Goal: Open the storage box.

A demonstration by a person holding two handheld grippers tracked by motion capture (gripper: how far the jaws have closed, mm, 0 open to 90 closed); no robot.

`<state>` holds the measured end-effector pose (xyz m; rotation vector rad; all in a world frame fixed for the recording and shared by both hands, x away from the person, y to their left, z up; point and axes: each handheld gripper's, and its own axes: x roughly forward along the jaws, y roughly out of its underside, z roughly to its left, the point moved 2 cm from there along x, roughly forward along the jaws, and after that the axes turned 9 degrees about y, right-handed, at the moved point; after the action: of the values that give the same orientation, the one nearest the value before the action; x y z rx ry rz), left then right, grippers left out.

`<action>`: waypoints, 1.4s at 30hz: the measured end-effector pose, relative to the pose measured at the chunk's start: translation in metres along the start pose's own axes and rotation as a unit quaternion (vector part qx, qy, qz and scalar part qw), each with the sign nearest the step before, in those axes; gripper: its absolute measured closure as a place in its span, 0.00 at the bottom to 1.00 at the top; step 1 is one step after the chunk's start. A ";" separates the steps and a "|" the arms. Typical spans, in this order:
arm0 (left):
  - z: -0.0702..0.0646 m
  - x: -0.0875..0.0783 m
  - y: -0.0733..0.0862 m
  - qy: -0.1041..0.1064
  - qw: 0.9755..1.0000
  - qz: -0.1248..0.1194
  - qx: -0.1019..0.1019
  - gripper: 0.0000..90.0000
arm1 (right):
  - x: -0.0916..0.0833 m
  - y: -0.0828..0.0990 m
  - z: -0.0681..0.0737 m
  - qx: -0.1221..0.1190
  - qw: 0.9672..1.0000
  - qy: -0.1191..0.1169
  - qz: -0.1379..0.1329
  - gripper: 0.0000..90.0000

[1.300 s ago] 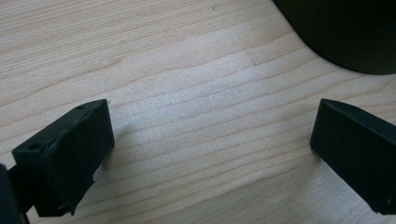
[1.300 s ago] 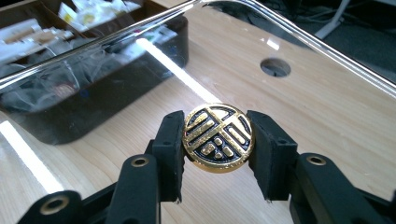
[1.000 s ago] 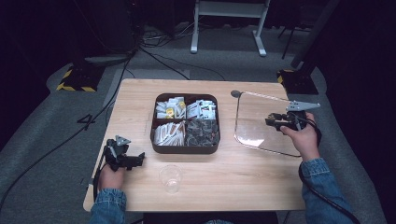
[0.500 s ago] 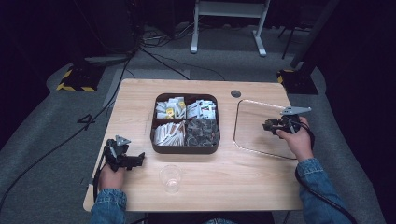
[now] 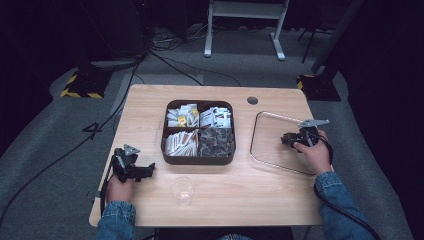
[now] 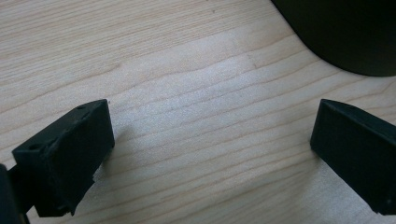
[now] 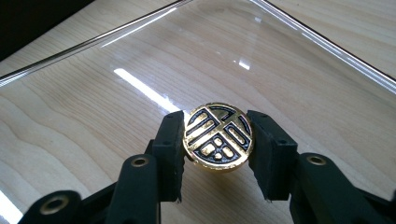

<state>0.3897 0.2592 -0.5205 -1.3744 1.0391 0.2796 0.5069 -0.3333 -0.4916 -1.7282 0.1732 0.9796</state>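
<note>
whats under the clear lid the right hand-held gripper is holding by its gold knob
Through the clear lid only bare wooden table shows. The gold knob and the right hand-held gripper clamped on it cover the patch straight below them.

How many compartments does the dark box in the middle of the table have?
4, in the dark box: far left and far right hold pale packets, near left pale sticks, near right dark wrapped pieces. None seems hidden.

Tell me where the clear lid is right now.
High view: the clear lid lies on the table's right side, beside the brown tray, its gold knob gripped by the right claw.
</note>
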 end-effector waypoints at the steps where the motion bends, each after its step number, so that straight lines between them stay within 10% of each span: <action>1: 0.000 0.000 0.000 0.000 1.000 0.001 0.001 0.00 | 0.001 0.001 0.000 0.003 1.000 0.000 0.001 0.65; 26: 0.001 0.000 -0.001 -0.001 1.000 0.000 0.003 0.00 | 0.009 0.008 -0.002 0.029 1.000 0.005 0.001 0.51; 42: 0.001 0.004 -0.005 0.002 1.000 0.000 0.005 0.00 | -0.020 -0.008 -0.002 0.082 0.995 -0.001 -0.053 0.39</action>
<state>0.3959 0.2568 -0.5205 -1.3663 1.0413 0.2711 0.4993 -0.3384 -0.4716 -1.5691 0.1541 0.8646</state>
